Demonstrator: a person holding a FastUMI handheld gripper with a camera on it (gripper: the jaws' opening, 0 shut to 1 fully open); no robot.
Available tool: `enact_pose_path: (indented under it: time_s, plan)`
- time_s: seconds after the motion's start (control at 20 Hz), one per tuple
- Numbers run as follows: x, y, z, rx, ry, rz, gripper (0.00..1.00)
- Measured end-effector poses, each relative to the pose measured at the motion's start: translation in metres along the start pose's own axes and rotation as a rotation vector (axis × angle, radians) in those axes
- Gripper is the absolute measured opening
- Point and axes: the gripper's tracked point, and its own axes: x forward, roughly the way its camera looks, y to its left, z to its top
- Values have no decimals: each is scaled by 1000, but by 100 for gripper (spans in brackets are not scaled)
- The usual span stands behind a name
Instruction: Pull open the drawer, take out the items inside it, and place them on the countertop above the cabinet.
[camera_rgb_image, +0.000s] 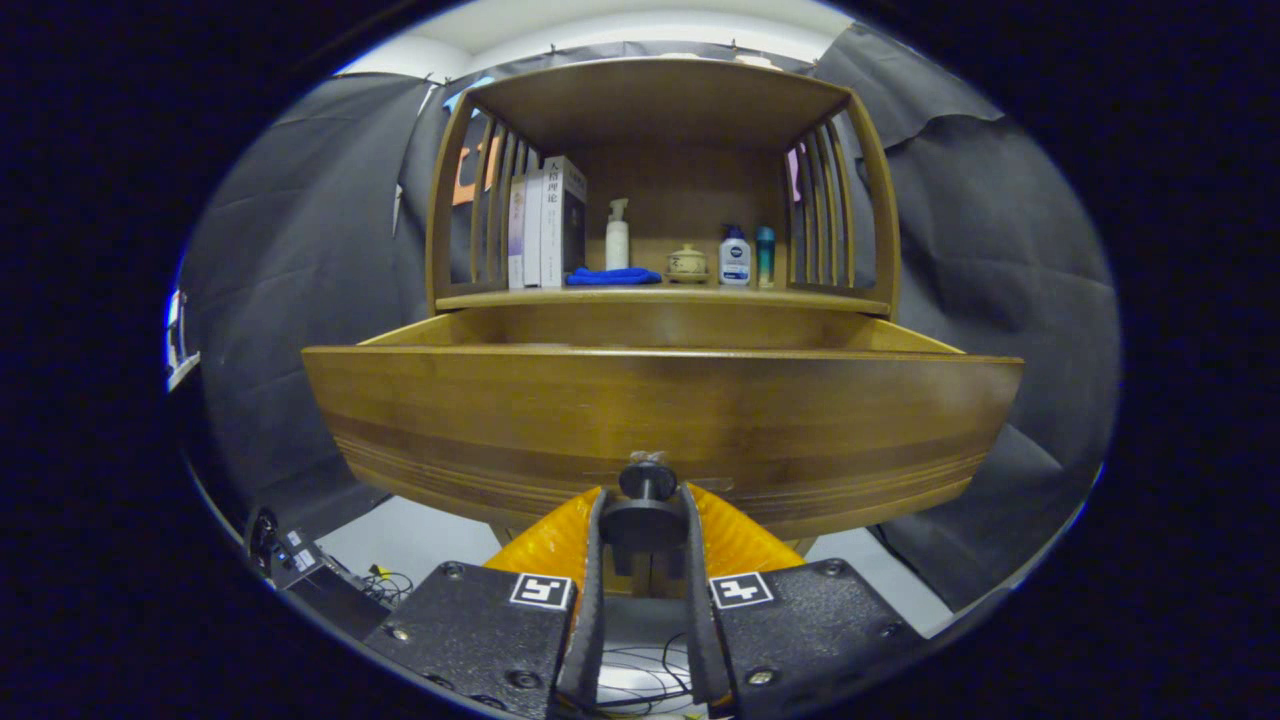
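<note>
The gripper (645, 520) pinches the knob (647, 482) between both fingers, holding the drawer (660, 420) drawn out so its contents can be reached.

gripper view: rides on the gripper (646, 505), looking forward along its fingers | low and level, square-on to the drawer (660, 420) front, very near | shelf (660, 298) above sits farther back, fisheye bowing the edges
</note>
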Motion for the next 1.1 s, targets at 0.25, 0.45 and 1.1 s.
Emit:
enact_pose_path:
  time_s: [0.25,0.45,1.1]
  plan:
    - [-6,2,-4,6,4,11,37]
    - [-6,0,-5,-48,20,0,39]
    - [-54,-43,70,50,-27,-8,100]
